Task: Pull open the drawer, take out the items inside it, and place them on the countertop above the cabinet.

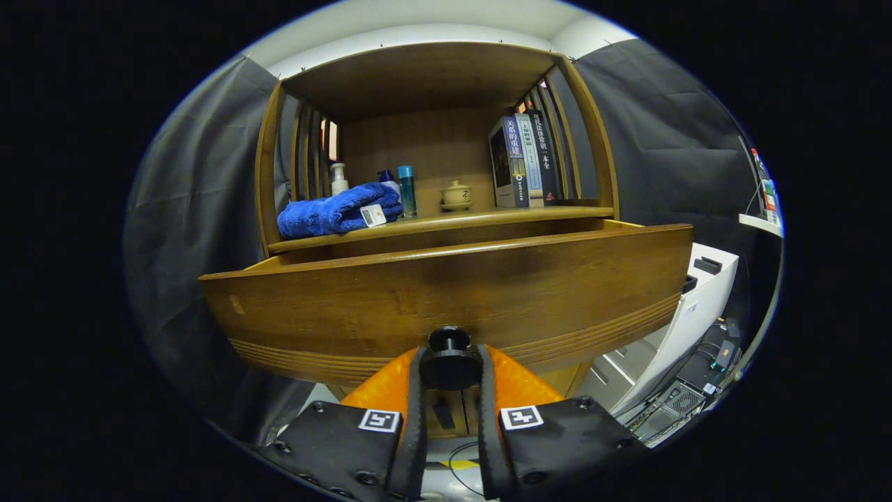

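Between the fingers, at 6 o'clock of the drawer front: gripper point(450, 380) closed narrow on the black round knob point(449, 359), both pads pressing its sides. Drawer point(446, 300) is pulled out toward the camera, front panel just ahead of the fingers.

Handling, my read: solid wood, stiff, some weight. Knob is the only sensible hold; it's small and smooth, so it could slip if the pull goes off-axis. Pull straight.

Drawer contents: can't tell, the front panel hides the inside from this low angle.

Countertop point(446, 222) above it, left to right:
- 10 o'clock: blue towel point(334, 209), soft, with a small white tag
- white pump bottle point(339, 178) behind it
- blue-capped bottle point(407, 189)
- 12 o'clock: small lidded cup point(456, 195), probably ceramic, fragile
- 1 o'clock: books point(523, 162) standing upright

Free space for drop-off looks tight; best gap is between the cup and the blue-capped bottle, or along the front edge.
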A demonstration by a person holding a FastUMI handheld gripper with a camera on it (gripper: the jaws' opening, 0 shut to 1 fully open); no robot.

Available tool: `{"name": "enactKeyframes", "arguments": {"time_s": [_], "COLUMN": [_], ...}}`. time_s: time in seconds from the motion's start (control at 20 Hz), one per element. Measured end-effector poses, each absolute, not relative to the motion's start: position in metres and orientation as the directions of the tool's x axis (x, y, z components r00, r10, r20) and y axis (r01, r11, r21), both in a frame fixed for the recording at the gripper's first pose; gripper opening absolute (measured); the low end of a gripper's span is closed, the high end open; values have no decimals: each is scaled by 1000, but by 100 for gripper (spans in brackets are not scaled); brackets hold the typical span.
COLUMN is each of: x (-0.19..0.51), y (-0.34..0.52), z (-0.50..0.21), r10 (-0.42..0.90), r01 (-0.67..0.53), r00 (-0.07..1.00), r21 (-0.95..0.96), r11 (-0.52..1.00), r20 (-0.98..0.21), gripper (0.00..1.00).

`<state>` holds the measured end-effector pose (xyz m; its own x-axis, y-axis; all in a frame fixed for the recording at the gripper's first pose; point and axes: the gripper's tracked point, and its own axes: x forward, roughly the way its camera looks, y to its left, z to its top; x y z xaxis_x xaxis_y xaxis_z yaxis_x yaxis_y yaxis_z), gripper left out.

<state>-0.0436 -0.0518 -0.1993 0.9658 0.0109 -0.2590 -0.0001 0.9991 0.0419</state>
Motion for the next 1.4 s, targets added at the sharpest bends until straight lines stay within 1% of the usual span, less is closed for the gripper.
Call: {"name": "enactKeyframes", "arguments": {"time_s": [0.1, 0.4, 0.6, 0.75, 1.05, 1.15, 1.25, 1.4], "x": [-51, -81, -102, -111, -119, -122, -121, -123], "y": [-53, -53, -53, -53, -52, -54, -60, -65], "z": [-200, -203, -204, -205, -203, -201, -184, -153], "r10": [13, 26, 20, 9, 11, 13, -5, -10], "r01": [-3, -18, -5, 11, -5, -8, 7, 11], "r00": [964, 958, 953, 951, 949, 947, 959, 970], "r21": [36, 32, 50, 62, 21, 16, 7, 1], "r11": [999, 999, 999, 998, 1000, 1000, 1000, 1000], "r20": [-267, -286, -302, -308, -314, -320, -282, -243], "gripper": [32, 32, 32, 32, 32, 45, 54, 84]}}
